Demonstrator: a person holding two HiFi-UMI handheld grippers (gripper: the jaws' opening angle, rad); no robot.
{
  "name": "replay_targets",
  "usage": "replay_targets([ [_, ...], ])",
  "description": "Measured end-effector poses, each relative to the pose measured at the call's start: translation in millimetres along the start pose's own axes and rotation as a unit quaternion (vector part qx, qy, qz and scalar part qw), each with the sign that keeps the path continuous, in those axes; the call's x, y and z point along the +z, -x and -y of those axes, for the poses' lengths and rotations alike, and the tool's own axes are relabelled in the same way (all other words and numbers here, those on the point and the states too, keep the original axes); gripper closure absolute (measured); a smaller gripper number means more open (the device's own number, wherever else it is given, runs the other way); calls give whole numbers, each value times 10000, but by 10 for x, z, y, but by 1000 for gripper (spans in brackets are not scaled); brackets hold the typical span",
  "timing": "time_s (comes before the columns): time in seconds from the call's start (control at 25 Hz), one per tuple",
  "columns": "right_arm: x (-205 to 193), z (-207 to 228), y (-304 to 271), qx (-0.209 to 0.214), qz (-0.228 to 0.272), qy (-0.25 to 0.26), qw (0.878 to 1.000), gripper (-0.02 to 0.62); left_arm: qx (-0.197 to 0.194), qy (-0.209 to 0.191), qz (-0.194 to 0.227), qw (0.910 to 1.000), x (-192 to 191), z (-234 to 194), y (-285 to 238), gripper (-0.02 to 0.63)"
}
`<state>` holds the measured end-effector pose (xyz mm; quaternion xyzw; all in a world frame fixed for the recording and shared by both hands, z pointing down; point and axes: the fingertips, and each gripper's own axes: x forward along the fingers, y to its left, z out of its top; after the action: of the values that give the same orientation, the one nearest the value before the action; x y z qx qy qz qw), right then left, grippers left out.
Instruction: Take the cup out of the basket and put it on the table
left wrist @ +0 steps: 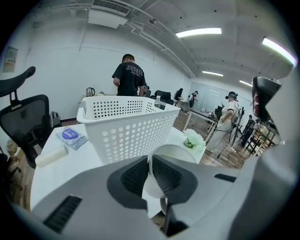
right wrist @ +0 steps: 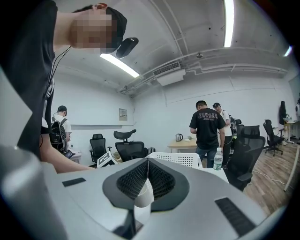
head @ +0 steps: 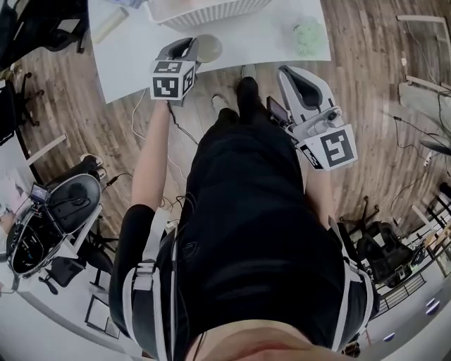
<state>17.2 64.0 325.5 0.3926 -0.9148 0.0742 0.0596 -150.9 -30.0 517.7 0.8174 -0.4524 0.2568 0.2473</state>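
Note:
My left gripper (head: 184,49) is shut on the wall of a white cup (head: 209,48). It holds the cup at the near edge of the white table (head: 134,63), just in front of the white perforated basket (head: 204,10). In the left gripper view the cup's rim (left wrist: 176,154) curves past the left gripper (left wrist: 150,161), with the basket (left wrist: 126,131) right behind it. I cannot tell whether the cup rests on the table. My right gripper (head: 292,77) is shut with nothing in it, over the wood floor to the right. The right gripper (right wrist: 147,164) points toward the basket (right wrist: 180,159).
A green and white tuft (head: 308,35) lies on the table's right part. A tissue pack (left wrist: 70,136) and a white block (left wrist: 51,156) lie left of the basket. A water bottle (right wrist: 217,159) stands beyond the basket. Office chairs (head: 70,201) stand at the left, and people stand farther back.

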Motion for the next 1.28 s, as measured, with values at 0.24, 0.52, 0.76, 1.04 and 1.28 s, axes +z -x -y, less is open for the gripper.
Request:
replay_targets([
  [0.24,-51,-151,232,-88,10,6,10000,575,174,62,-277,9994,-281,-88,-208,558],
  [0.52,11,-113,306,57,55,63,9999,575,317,429,-515,9972,-517,-143,-347,558],
  [0.76,61,31,444,43,47,80,9999,575,522,532,-612,9953,-561,-173,-392,558],
  [1.04,19,201,597,-2,35,37,10000,575,728,388,-764,9937,-617,-125,-538,555],
  [1.28,-3,266,642,-8,40,21,10000,575,735,561,-592,9940,-656,-127,-580,554],
])
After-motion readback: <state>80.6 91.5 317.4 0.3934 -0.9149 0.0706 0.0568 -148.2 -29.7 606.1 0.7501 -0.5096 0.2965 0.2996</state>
